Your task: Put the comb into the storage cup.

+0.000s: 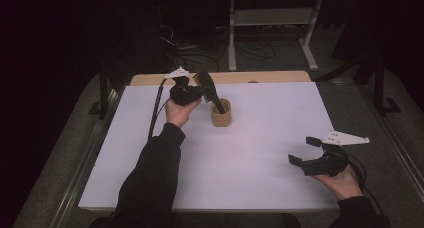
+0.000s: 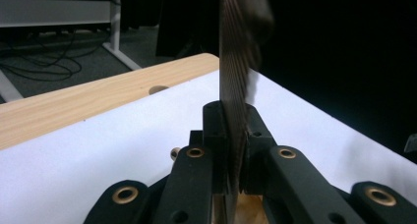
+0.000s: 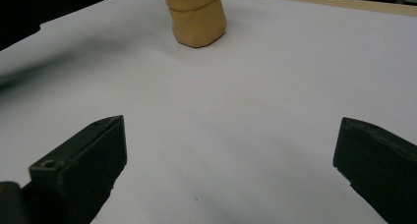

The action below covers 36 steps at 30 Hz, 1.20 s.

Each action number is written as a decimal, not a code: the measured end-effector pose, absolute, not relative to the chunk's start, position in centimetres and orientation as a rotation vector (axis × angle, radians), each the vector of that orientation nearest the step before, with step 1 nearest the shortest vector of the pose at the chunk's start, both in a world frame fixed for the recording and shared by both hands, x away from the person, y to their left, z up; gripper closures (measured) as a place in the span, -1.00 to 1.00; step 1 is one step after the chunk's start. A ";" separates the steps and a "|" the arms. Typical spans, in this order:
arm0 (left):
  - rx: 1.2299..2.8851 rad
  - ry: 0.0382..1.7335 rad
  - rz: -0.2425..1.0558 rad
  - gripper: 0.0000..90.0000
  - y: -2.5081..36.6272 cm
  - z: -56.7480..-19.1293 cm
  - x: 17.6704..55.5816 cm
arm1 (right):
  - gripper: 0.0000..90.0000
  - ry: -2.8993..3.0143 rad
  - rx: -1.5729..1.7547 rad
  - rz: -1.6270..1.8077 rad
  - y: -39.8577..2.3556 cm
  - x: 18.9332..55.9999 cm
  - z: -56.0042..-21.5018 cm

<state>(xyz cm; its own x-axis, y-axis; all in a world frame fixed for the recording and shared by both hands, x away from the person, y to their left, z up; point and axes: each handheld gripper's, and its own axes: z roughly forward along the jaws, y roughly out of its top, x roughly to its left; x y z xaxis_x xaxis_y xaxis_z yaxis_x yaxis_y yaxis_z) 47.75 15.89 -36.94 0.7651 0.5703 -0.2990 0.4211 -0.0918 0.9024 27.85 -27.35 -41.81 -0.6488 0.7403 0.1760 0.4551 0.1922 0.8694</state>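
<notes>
Tan pouch (image 1: 221,114), one only, sits upright on the white sheet (image 1: 260,153) at roughly 11 o'clock from the table centre, well apart from your right gripper (image 1: 303,150). In the right gripper view the same pouch (image 3: 195,16) is at 12 o'clock, far off, with a soft rolled rim. One dark flat ribbed piece (image 1: 210,91) runs from your left gripper (image 1: 199,90) down into the pouch mouth, tilted, its upper end at 11 o'clock and its lower end inside the pouch. Left gripper view: both jaws are pressed against that ribbed piece (image 2: 235,71) from either side, no gap visible, so your left tongs are clamped on it; what the piece actually is, can't tell, the top is blurred. Your left hand (image 1: 181,110) sits just under the gripper, dark sleeve (image 1: 150,183) coming in from 6 o'clock. Your right gripper hovers near the sheet's 4 o'clock corner, jaws spread wide with bare sheet between them, holding nothing; right hand (image 1: 342,182) at the edge. Two grippers, each with one grey three-cornered plate on top. Wood tabletop (image 1: 235,78) shows as a strip at 12 o'clock beyond the sheet, with one small round hole (image 2: 158,89) in it.
</notes>
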 end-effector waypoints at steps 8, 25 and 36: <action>1.676 0.785 0.162 0.67 17.1 -36.6 47.3 | -1.00 2.192 1.137 1.434 -27.3 27.9 -41.9; 1.627 0.785 0.146 0.00 19.9 -37.2 46.1 | -1.00 2.206 1.135 1.422 -27.1 28.1 -42.0; 1.630 0.811 0.173 -0.61 21.4 -37.4 45.2 | -1.00 2.216 1.129 1.409 -27.0 28.2 -42.1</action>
<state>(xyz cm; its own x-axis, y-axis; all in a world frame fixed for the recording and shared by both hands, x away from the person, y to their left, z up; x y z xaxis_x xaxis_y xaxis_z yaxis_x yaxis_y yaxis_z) 45.23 21.41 -37.36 0.7418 0.5876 -0.3232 0.4049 -0.0081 0.9143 28.22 -27.01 -42.12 -0.6544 0.7380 0.1649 0.4622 0.2177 0.8596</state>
